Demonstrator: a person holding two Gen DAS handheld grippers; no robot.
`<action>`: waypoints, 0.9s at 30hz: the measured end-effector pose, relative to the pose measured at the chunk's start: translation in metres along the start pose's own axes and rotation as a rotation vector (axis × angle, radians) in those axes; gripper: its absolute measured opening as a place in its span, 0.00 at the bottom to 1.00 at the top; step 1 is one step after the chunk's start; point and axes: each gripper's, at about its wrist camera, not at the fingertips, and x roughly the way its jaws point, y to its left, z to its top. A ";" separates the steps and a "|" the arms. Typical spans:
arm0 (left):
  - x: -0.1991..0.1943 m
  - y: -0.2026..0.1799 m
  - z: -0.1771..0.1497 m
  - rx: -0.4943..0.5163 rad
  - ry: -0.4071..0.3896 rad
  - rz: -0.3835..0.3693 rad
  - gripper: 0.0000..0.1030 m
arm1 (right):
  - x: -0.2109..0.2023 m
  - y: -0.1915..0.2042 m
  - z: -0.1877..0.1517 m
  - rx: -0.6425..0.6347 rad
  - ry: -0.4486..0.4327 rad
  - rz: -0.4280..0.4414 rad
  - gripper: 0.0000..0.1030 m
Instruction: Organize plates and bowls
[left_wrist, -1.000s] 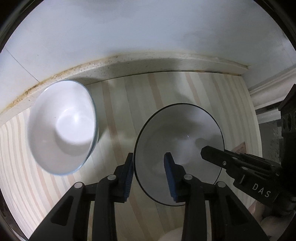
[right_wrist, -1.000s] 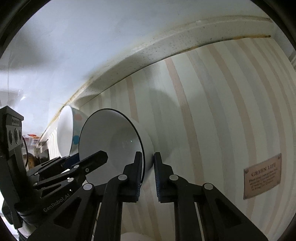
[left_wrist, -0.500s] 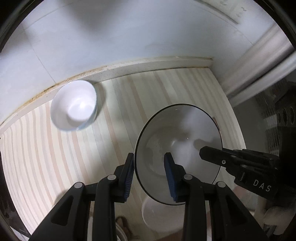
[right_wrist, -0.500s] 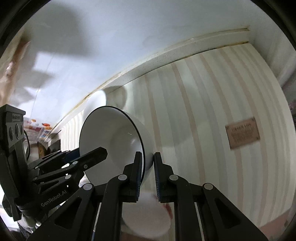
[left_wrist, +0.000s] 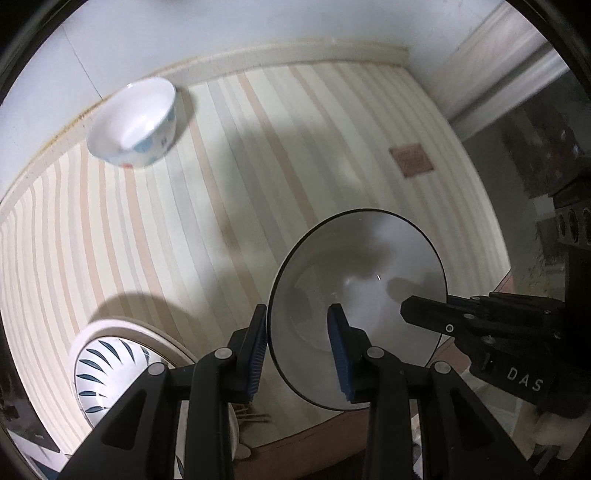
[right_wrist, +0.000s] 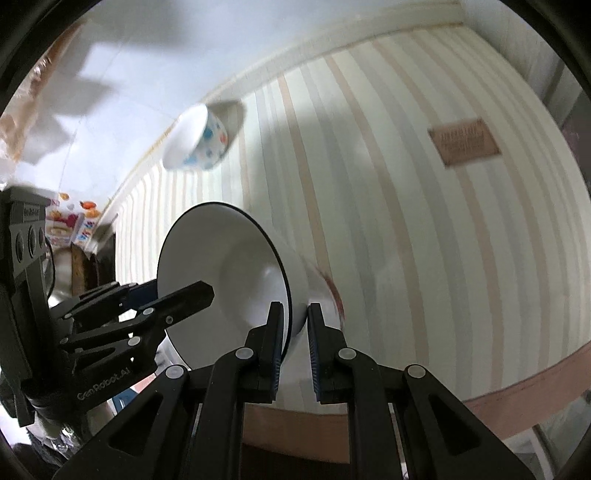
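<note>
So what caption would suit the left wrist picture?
Both grippers, left and right, hold a black-rimmed bowl above a striped mat.

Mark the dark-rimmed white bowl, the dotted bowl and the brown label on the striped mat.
Dark-rimmed white bowl (left_wrist: 354, 280): left wrist view, inner wall.
Dotted white bowl (left_wrist: 133, 118): left wrist view, inside.
Brown rectangular label (right_wrist: 463, 142): right wrist view, centre of its face.

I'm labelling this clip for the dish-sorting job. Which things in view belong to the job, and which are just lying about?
Job:
black-rimmed bowl, held at its rim by both the left tool and right tool
dotted bowl
leaf-pattern dish

Lying about:
striped mat
brown label
</note>
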 end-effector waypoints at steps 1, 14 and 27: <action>0.003 -0.001 -0.002 0.005 0.008 0.006 0.29 | 0.003 -0.002 -0.004 0.002 0.008 -0.001 0.14; 0.026 -0.011 -0.004 0.038 0.062 0.084 0.29 | 0.027 -0.019 -0.015 0.022 0.066 -0.015 0.15; 0.031 -0.015 -0.006 0.055 0.076 0.139 0.29 | 0.034 -0.011 -0.004 0.002 0.104 -0.043 0.15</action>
